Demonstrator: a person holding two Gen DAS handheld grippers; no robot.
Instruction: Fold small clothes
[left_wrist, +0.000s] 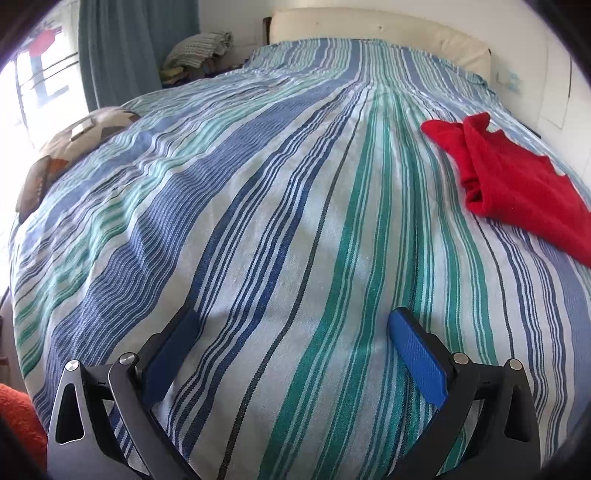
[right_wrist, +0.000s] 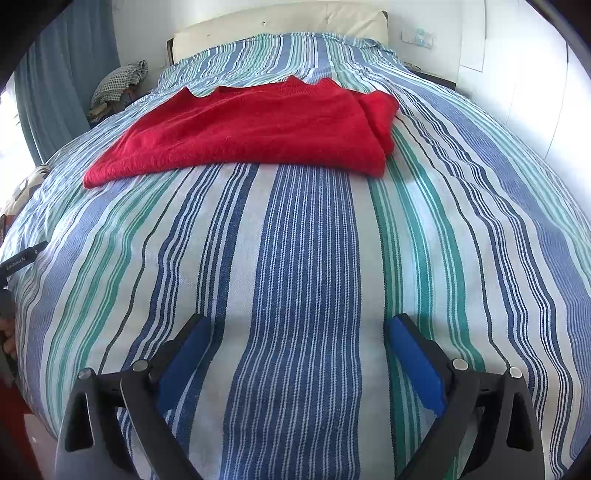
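— What's nearest you?

— Two grippers over the bed (right_wrist: 306, 258). The left gripper (left_wrist: 295, 328) has its blue pads (left_wrist: 417, 358) wide apart, with only striped cover between them. The right gripper (right_wrist: 299, 332) is spread the same way, holding nothing.

— And the garment?

— A red sweater (right_wrist: 251, 125) lies flat on the cover, well ahead of the right gripper, near the middle of the bed. One side is bunched into a thick roll. From the left gripper's view the sweater (left_wrist: 517, 181) sits far off to the right, apart from its fingers.

— Further back?

— A patterned cushion (left_wrist: 74, 144) at the bed's left edge, then a cream headboard (left_wrist: 376, 33), a pile of folded cloth (left_wrist: 199, 48) and a blue curtain (left_wrist: 136, 48) by the window.
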